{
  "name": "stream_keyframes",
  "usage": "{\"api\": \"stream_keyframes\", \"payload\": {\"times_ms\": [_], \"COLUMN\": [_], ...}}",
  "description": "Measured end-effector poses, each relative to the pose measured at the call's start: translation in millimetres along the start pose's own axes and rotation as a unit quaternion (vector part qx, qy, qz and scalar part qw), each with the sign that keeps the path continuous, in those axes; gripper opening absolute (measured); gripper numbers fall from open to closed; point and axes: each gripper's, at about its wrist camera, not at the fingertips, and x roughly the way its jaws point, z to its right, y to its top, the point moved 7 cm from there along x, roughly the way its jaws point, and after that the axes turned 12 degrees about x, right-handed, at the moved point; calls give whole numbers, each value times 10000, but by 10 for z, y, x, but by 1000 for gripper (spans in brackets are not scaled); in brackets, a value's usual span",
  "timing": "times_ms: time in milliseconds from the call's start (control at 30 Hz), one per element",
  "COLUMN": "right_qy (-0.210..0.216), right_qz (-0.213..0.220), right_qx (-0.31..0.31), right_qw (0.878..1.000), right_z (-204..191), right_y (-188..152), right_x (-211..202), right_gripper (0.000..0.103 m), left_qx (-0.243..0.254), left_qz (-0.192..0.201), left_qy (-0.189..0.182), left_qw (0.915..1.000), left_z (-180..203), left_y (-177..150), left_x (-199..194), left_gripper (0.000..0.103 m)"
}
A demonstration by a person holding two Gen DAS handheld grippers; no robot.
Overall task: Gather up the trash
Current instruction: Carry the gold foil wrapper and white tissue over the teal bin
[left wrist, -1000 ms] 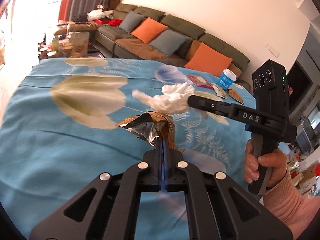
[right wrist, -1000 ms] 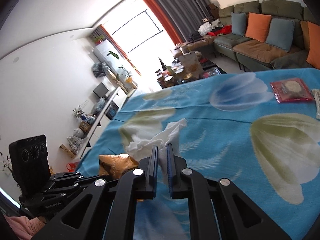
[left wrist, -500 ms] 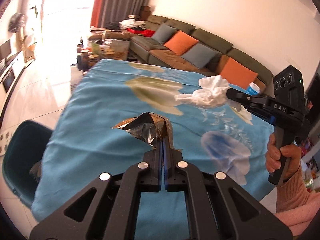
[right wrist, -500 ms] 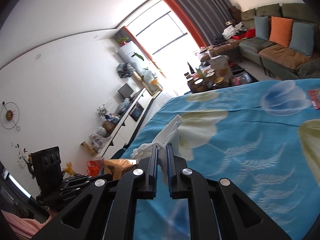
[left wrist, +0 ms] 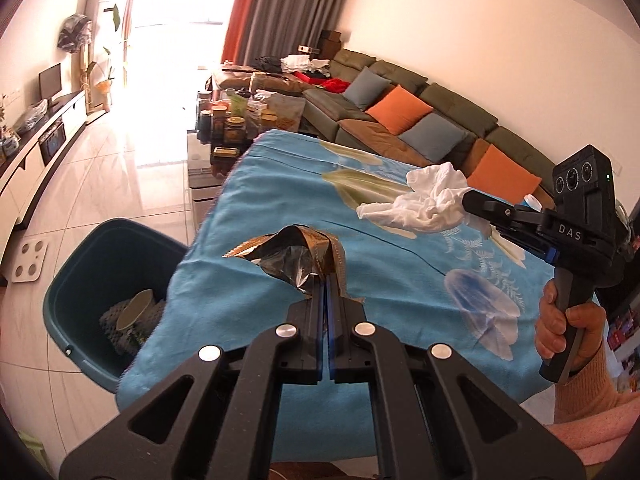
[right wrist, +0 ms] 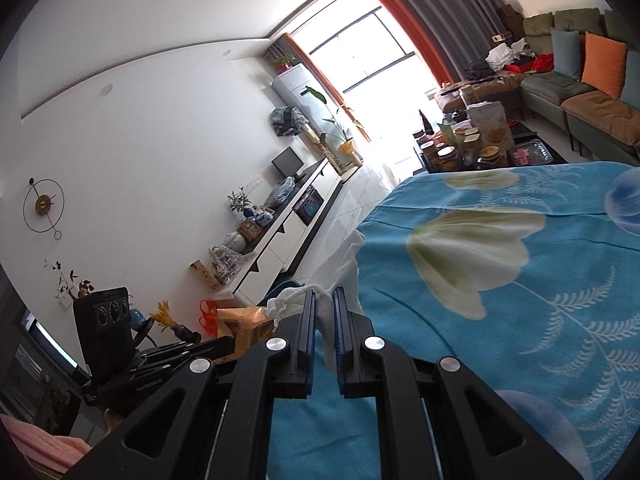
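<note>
Carrying trash toward the dark teal plastic bin (left wrist: 100, 280) at nine o'clock, the left gripper (left wrist: 326, 284) pinched a crumpled brown foil wrapper (left wrist: 292, 252). The right gripper (right wrist: 324, 300) at three o'clock clamped a crumpled white tissue (left wrist: 424, 200). Next: position both above the bin, release. Only the left view showed the bin's contents.

bin (left wrist: 92, 264): its near-right side is hidden behind the hanging blue cloth (left wrist: 248, 320); what lies inside is dark and partly covered, so it cannot be named.
foil wrapper (left wrist: 292, 254): its lower end is hidden between the left gripper (left wrist: 325, 292) fingers.
white tissue (right wrist: 340, 264): its gripped middle is hidden between the right gripper (right wrist: 324, 312) fingers.
blue cup (left wrist: 532, 202): mostly hidden behind the right gripper, far right.
person's hand (left wrist: 560, 332): the sleeve is cut off by the picture's right edge.
</note>
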Motion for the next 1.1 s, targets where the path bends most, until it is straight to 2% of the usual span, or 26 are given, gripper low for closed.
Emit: {"api": "stream_keyframes", "payload": {"times_ms": [367, 1100], "right_qy": [197, 396], "right_qz": [-280, -748], "right_qx": [-208, -420], "right_qw": [9992, 9955], "right_z": [-284, -532], "right_y": [-103, -262], "right_x": [293, 680], "right_gripper": [7, 7], "left_qx": [-221, -563], "left_qz": [62, 119], "left_qy": [210, 625], "left_qw": [9995, 9964], "left_z": [-237, -652], "left_y": [-55, -147], "left_x": [-146, -311], "left_gripper": [2, 2]}}
